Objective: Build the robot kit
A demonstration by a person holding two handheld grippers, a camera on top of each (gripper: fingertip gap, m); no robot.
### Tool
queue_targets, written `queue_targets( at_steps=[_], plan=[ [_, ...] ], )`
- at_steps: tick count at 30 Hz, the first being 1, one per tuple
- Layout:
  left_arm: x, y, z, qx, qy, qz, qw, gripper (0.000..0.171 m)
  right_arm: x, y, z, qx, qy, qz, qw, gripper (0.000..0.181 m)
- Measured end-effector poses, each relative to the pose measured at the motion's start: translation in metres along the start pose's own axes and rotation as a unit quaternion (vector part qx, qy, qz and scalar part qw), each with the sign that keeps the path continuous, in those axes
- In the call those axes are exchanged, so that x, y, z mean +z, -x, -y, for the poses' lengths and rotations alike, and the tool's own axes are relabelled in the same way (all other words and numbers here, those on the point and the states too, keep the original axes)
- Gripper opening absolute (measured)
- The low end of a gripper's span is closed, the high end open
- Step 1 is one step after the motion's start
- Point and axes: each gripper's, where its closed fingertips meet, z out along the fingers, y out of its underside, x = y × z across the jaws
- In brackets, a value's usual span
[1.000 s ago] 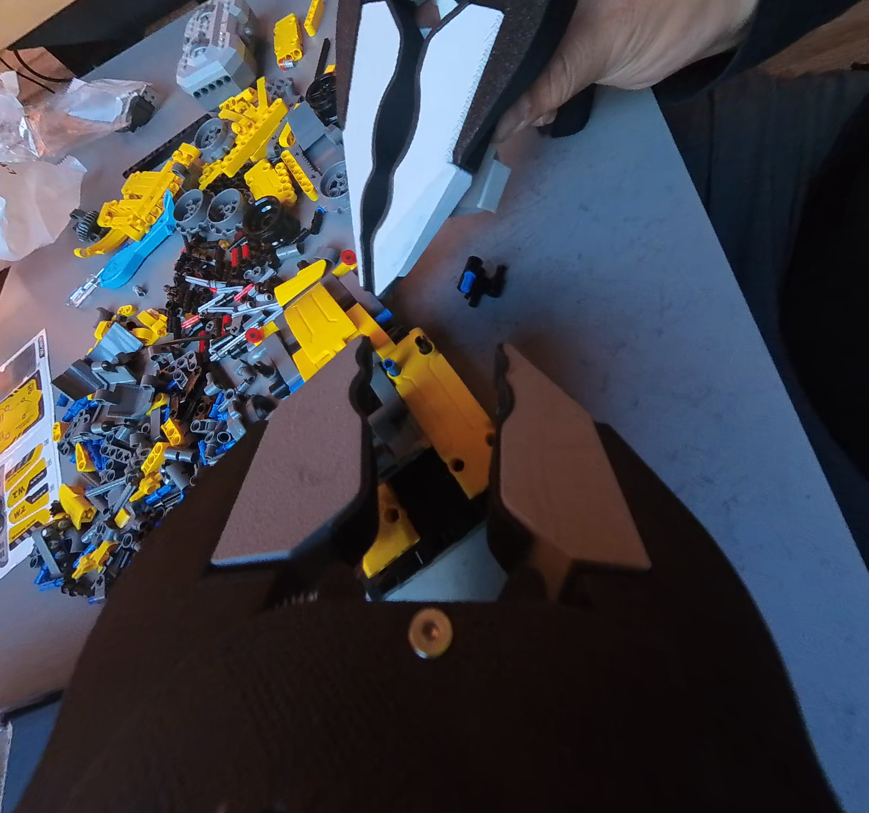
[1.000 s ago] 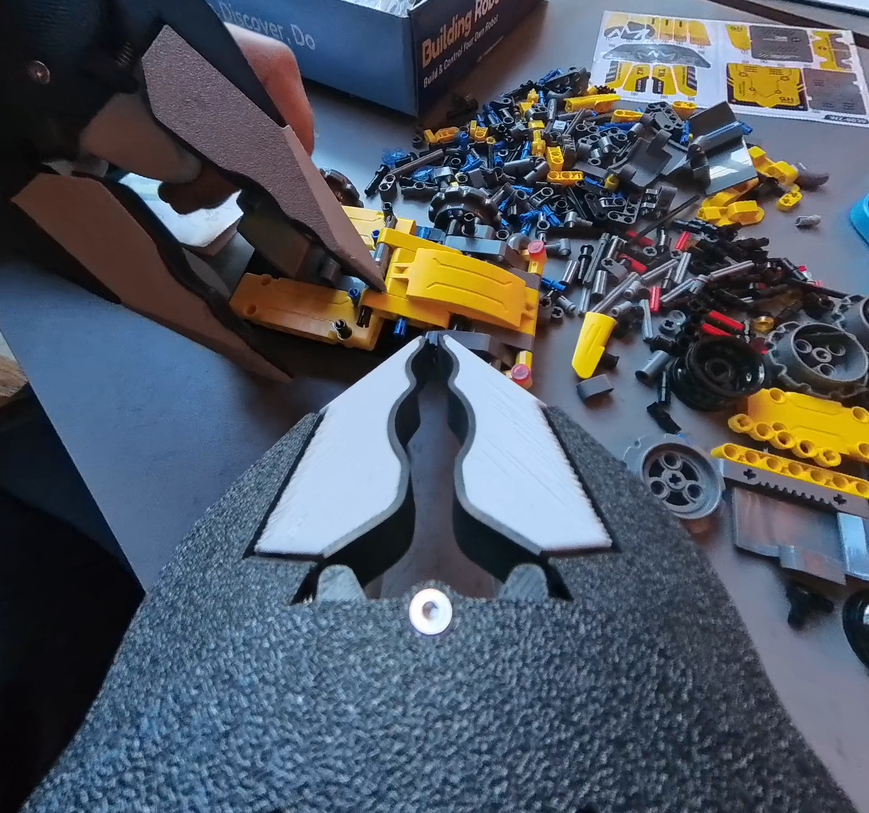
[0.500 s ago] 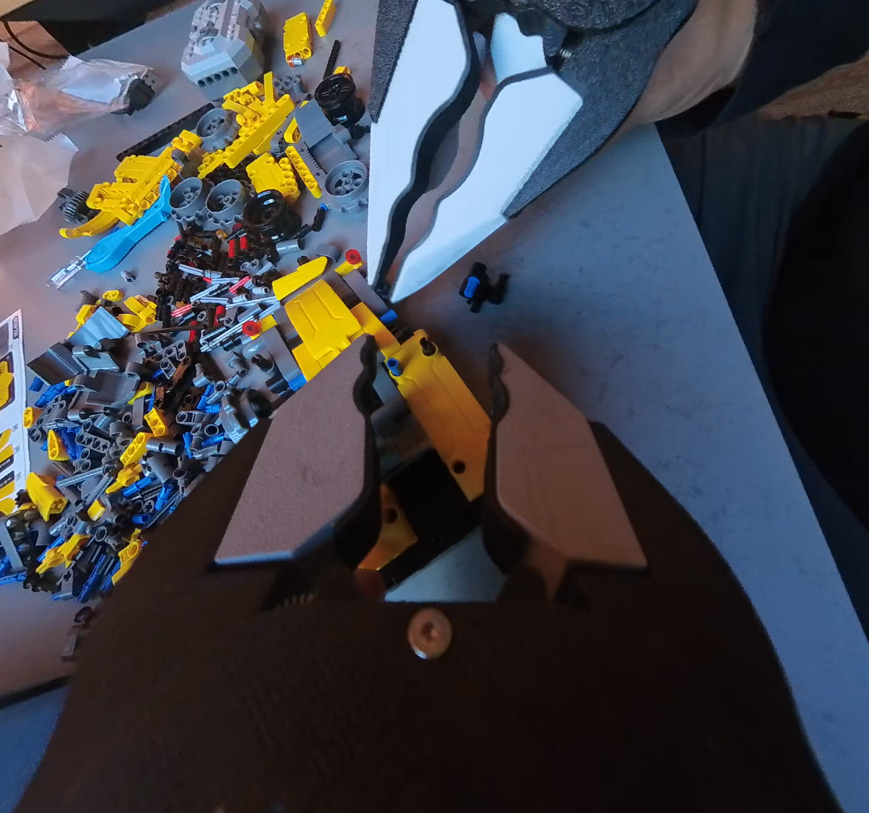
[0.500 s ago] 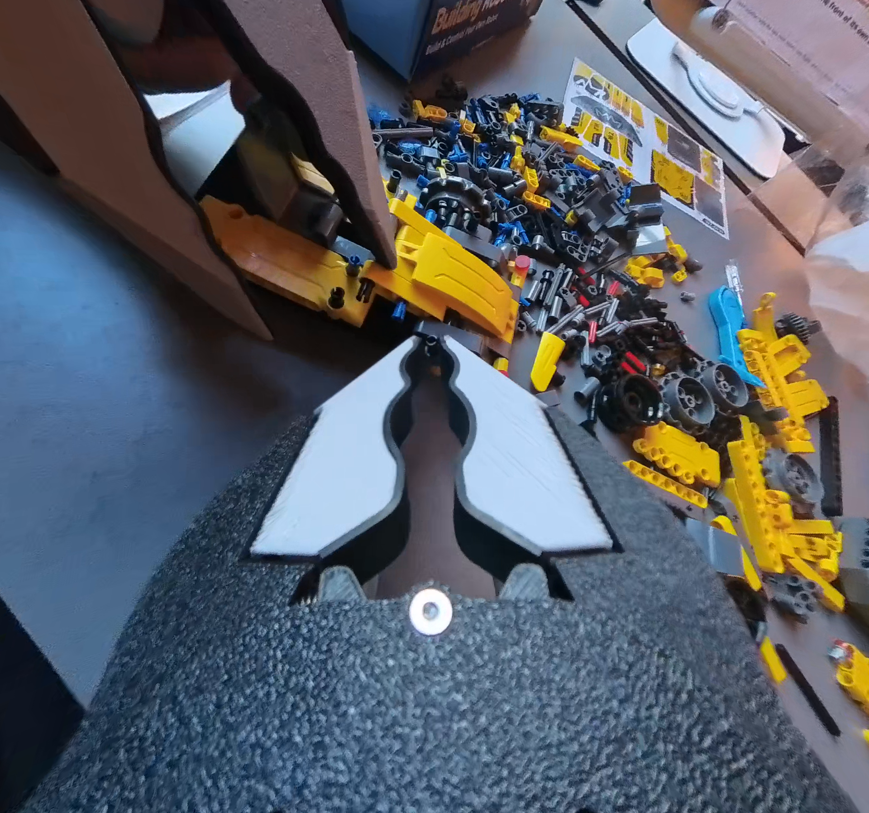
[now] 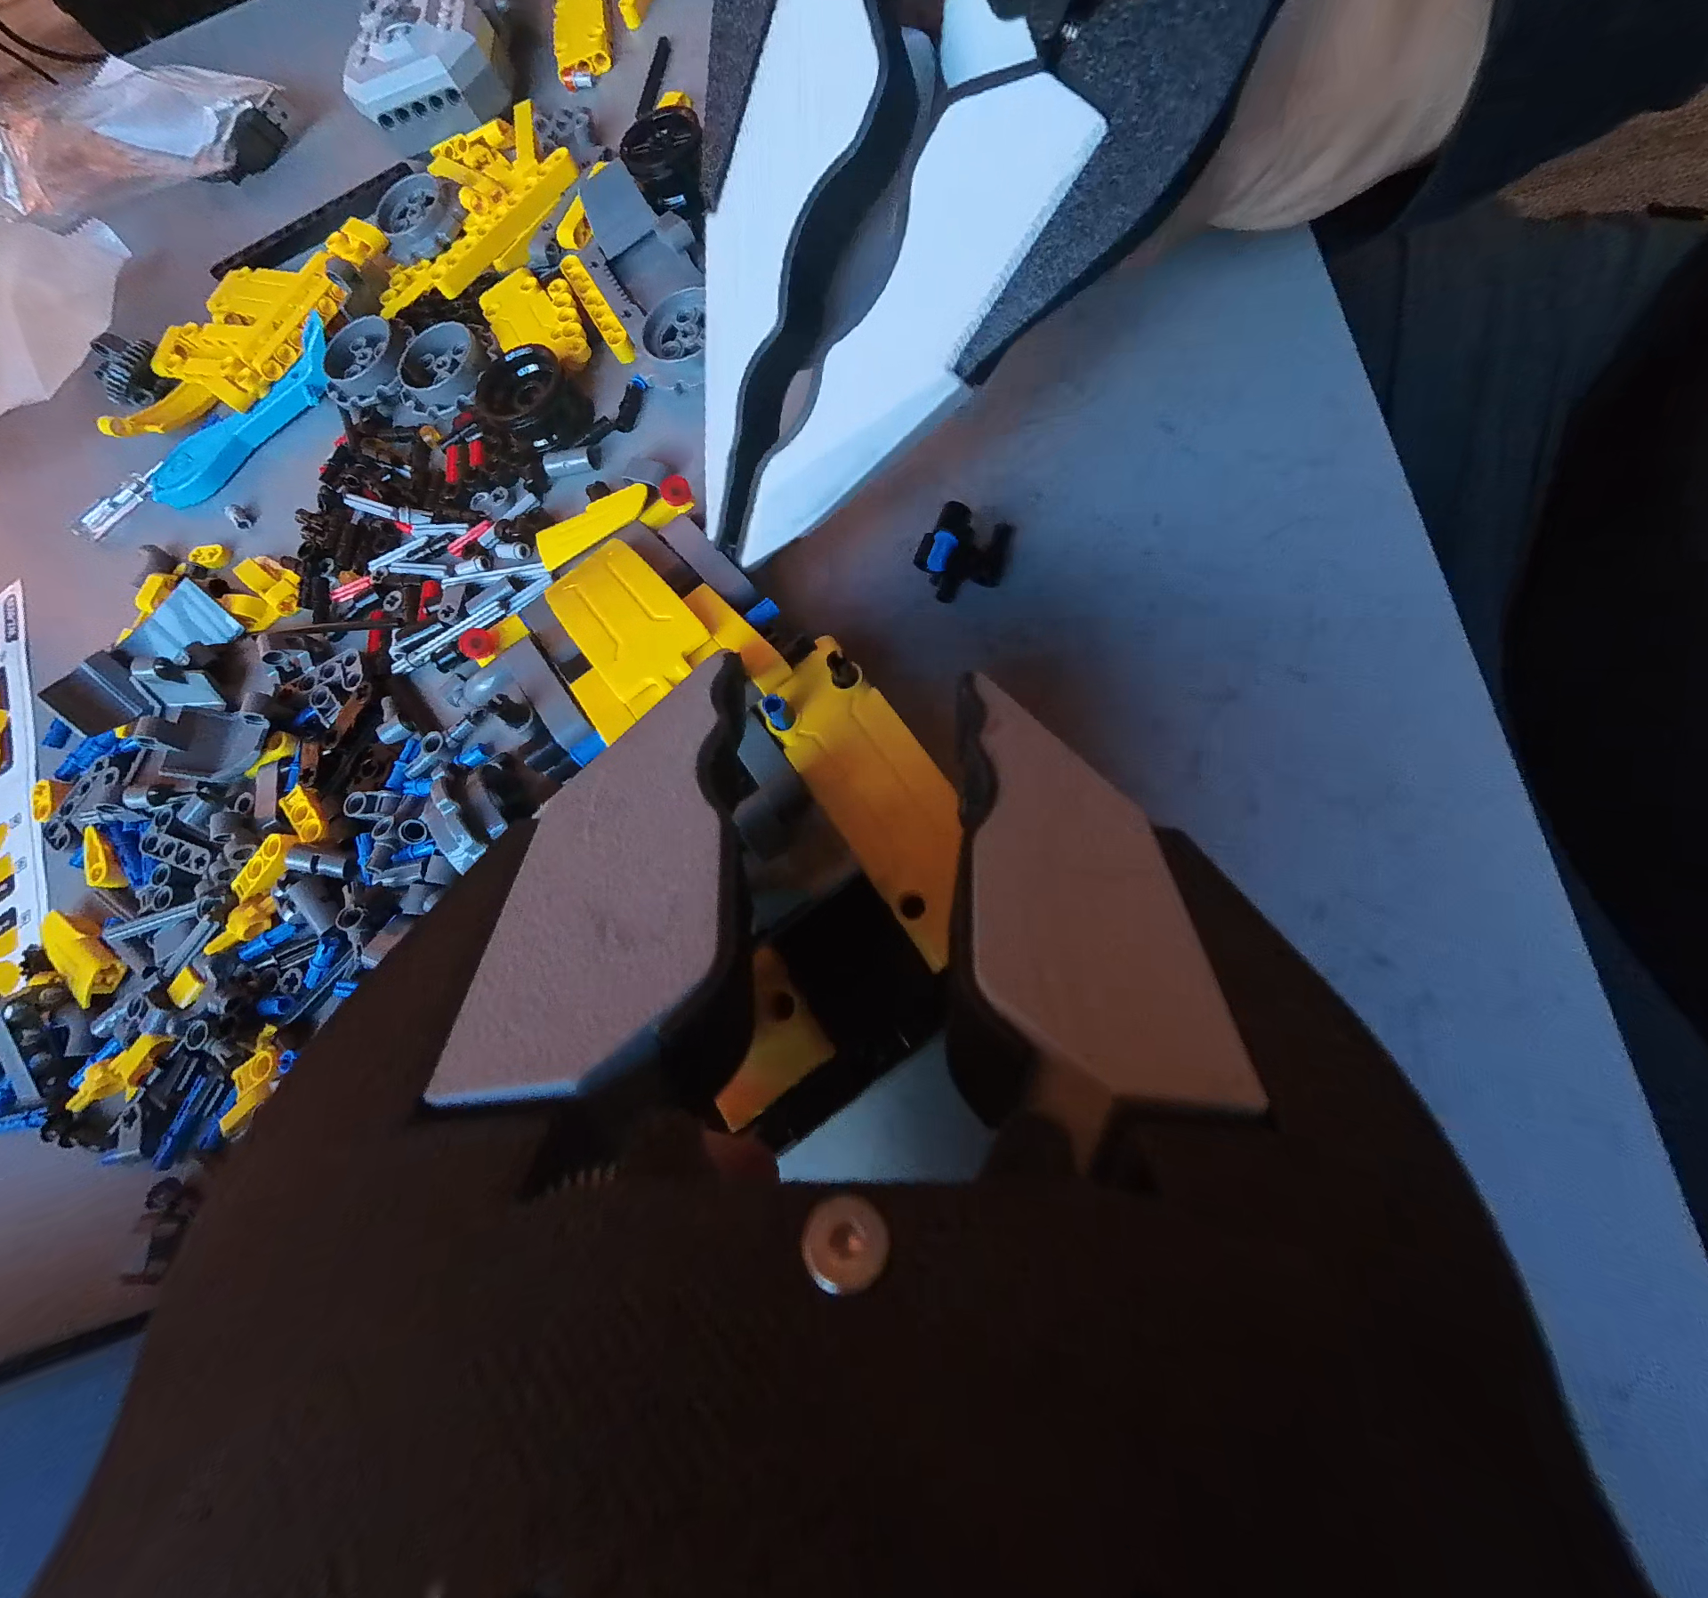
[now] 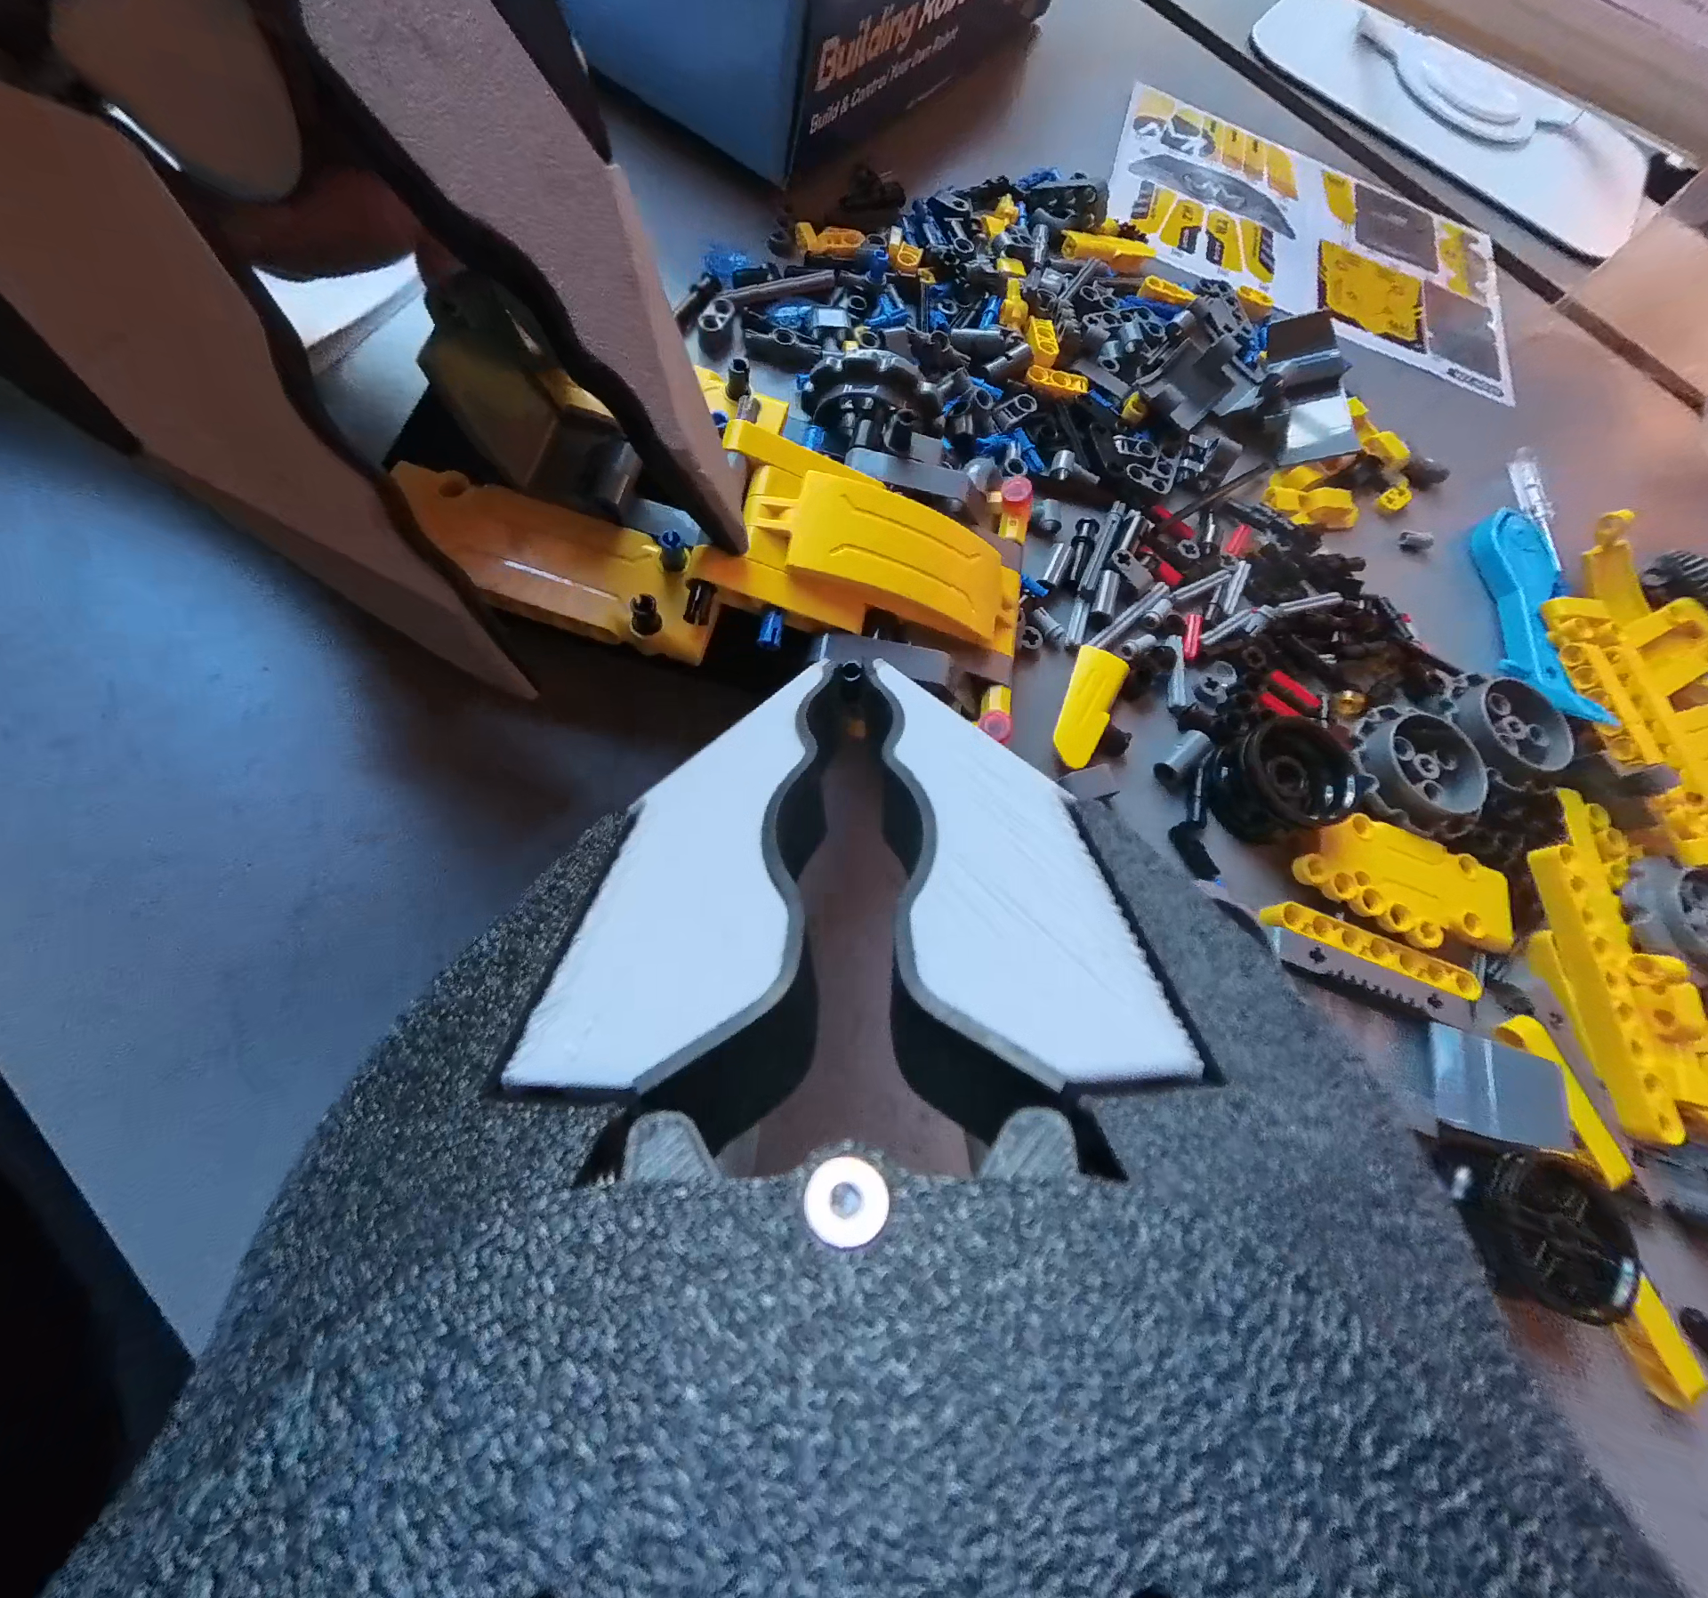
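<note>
My left gripper (image 5: 846, 694) has brown fingers and is shut on a partly built yellow and grey brick vehicle (image 5: 628, 629), holding its rear body on the grey table. It also shows in the right wrist view (image 6: 628, 601), clamped on the vehicle (image 6: 878, 555). My right gripper (image 6: 846, 680) has white fingers, nearly closed on a small black pin (image 6: 846, 675). Its tips sit against the vehicle's near side, below the yellow hood. In the left wrist view the right gripper (image 5: 739, 551) points down at the vehicle's front corner, held by a hand.
A pile of loose small parts (image 6: 1017, 333) lies beyond the vehicle, with wheels (image 6: 1285, 768), yellow beams (image 6: 1405, 888) and a blue tool (image 6: 1516, 574). A blue box (image 6: 739, 28) and sticker sheet (image 6: 1294, 241) lie behind. A black-blue connector (image 5: 957, 551) sits alone near the table edge (image 5: 1386, 537). Spacing between my two grippers at the tips: around 5 cm.
My right gripper has turned and moved in closer, bringing its tips to the vehicle's side. My left gripper has kept its hold on the vehicle, nearly still.
</note>
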Motion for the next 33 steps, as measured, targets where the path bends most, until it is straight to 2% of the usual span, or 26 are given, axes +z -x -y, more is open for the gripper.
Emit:
queue_targets(
  at_steps=[7,20,21,22,23,24,27,33],
  plan=[
    [0.0,0.001,0.0,-0.001,0.002,0.002,1.0,0.041,0.0,-0.003,0.002,0.038,-0.012,0.025,0.999,0.003],
    [0.001,0.002,0.0,-0.002,0.0,0.006,1.0,0.041,-0.002,-0.01,0.007,0.183,-0.035,0.114,0.976,0.003],
    [0.0,0.003,0.0,0.001,-0.003,0.009,1.0,0.038,-0.002,-0.012,0.007,0.19,-0.038,0.112,0.975,0.003],
    [-0.001,0.003,-0.001,0.009,0.001,0.011,1.0,0.024,-0.004,-0.015,0.011,0.2,-0.054,0.114,0.972,0.003],
    [-0.002,0.003,0.0,0.01,-0.002,0.012,1.0,0.023,-0.006,-0.014,0.013,0.217,-0.06,0.131,0.966,0.003],
    [-0.001,0.002,0.0,0.009,-0.002,0.01,1.0,0.023,-0.004,-0.009,0.011,0.217,-0.05,0.147,0.964,0.003],
    [0.001,0.002,0.001,0.004,0.001,0.003,1.0,0.026,0.0,-0.007,0.012,0.183,-0.042,0.12,0.975,0.003],
    [0.0,0.004,0.004,-0.004,-0.015,0.015,1.0,0.027,-0.001,-0.009,0.012,0.25,-0.044,0.168,0.953,0.004]
  ],
)
